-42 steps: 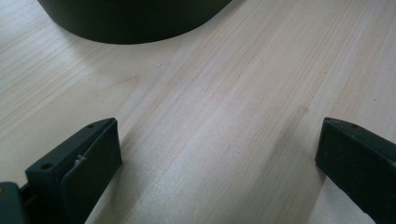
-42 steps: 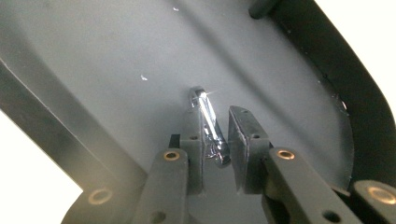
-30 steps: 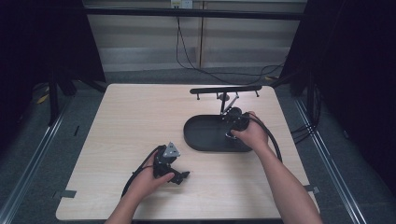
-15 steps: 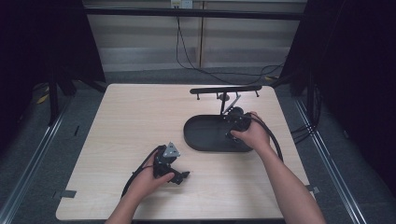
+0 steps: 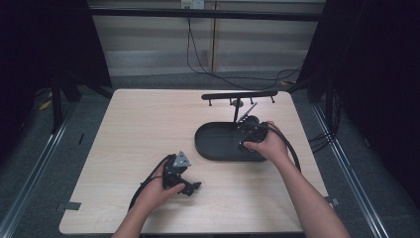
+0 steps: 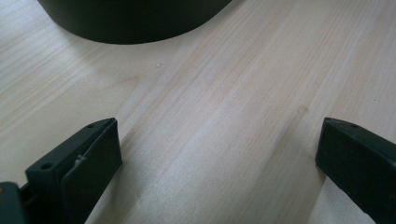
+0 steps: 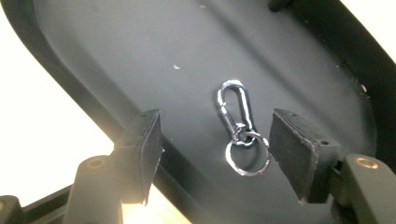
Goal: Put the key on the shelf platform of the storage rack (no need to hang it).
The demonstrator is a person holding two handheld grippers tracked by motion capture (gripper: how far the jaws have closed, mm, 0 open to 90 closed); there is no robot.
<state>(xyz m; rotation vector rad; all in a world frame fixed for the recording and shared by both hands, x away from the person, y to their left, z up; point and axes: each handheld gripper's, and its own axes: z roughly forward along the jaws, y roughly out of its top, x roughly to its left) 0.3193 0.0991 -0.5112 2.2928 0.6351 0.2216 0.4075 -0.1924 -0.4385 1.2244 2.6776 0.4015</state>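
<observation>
A black oval tray (image 5: 218,144) lies on the right half of the wooden table. In the right gripper view a silver carabiner clip with a key ring (image 7: 237,125) lies flat on the tray floor (image 7: 154,51). My right gripper (image 7: 215,147) hovers over it, open, with the clip between its two pads and closer to the right one. In the high view the right gripper (image 5: 251,130) sits over the tray's right end. My left gripper (image 6: 217,161) is open over bare wood, low by the table's front, with the tray's edge (image 6: 130,25) beyond it. It appears in the high view as well (image 5: 187,187).
A black T-shaped stand with small pegs (image 5: 239,95) rises behind the tray. Cables (image 5: 289,148) trail from both grippers. Dark floor and metal rails border the table (image 5: 129,119) on both sides.
</observation>
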